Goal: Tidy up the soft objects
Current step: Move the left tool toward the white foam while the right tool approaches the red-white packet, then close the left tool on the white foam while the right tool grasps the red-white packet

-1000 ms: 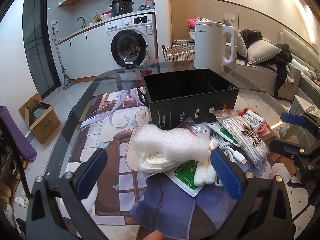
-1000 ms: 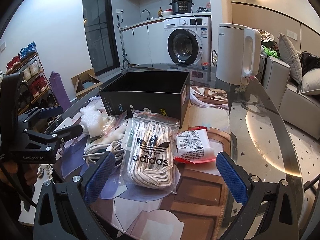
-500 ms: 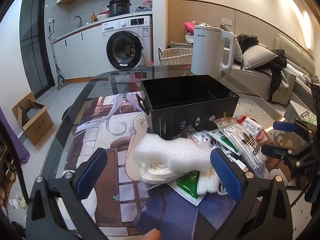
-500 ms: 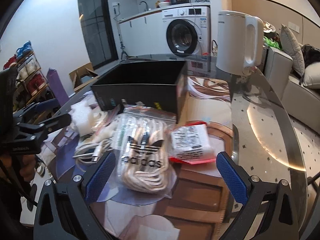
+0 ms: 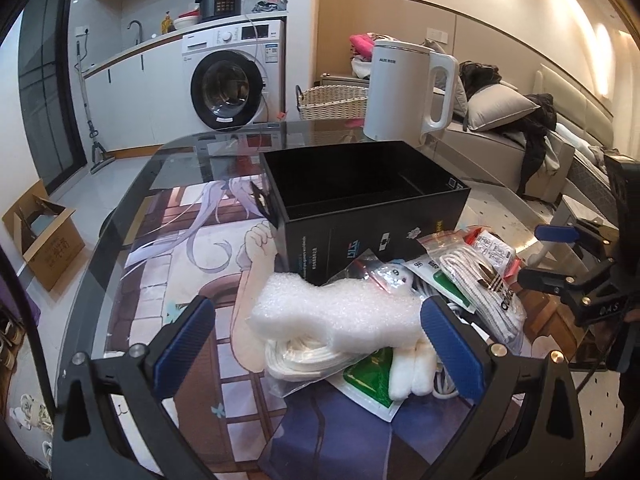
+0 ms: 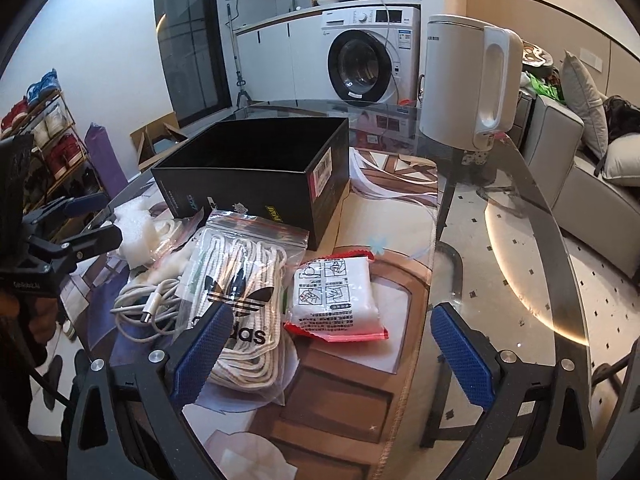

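Observation:
An open black box point(image 5: 368, 208) stands on the glass table; it also shows in the right wrist view point(image 6: 256, 176). In front of it lies a pile of soft items: a white foam sheet point(image 5: 336, 312), a bag of white cord point(image 5: 300, 356), an adidas bag of laces point(image 6: 240, 288), a white charging cable point(image 6: 144, 308) and a red-edged white packet point(image 6: 336, 300). My left gripper point(image 5: 320, 348) is open just before the foam sheet. My right gripper point(image 6: 332, 352) is open over the laces bag and the packet.
A white electric kettle point(image 6: 468, 84) stands at the table's far edge behind the box. A printed mat point(image 5: 192, 264) covers the table. The glass rim point(image 6: 560, 248) curves round on the right. A sofa point(image 5: 520, 152) and a washing machine point(image 5: 236, 80) lie beyond.
Both grippers have moved a little forward and lower towards the pile. Both stay open and hold nothing.

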Tool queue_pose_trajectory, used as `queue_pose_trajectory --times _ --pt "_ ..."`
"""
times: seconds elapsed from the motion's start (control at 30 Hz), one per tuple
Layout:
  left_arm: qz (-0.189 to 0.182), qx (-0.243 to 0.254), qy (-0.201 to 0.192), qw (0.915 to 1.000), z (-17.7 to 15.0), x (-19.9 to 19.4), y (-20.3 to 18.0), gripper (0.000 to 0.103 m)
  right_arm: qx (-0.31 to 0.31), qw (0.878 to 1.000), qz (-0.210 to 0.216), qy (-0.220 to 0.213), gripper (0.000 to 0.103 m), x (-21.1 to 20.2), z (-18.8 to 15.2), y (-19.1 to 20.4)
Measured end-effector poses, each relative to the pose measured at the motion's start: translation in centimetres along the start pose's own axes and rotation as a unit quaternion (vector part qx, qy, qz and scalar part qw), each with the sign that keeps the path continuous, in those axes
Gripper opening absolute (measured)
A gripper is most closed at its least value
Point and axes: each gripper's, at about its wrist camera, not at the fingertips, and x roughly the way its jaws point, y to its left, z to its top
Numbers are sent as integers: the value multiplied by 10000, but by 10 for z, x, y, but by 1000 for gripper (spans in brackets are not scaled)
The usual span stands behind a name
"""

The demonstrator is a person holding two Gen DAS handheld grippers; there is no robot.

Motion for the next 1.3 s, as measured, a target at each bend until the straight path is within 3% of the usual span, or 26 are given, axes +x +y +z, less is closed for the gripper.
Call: queue_pose_trajectory --times 0.2,0.53,0.93,1.0,1.07,1.3 --pt "-65 289 24 9996 1 3 -7 103 -52 9998 -26 190 101 12 3 -8" --pt "-193 355 168 9990 4 14 -10 103 -108 9982 -103 575 88 38 11 -15" --pt "-280 409 260 9984 5 24 -12 102 -175 9980 119 600 51 45 10 -15" --pt "-289 404 242 9985 5 25 -12 100 -181 9981 118 583 50 42 9 -14" --pt "-353 387 234 9984 3 24 -11 91 -204 9983 111 544 49 40 8 -13" --pt "-402 309 68 9987 3 15 -7 90 -232 9989 34 397 48 27 6 -10"
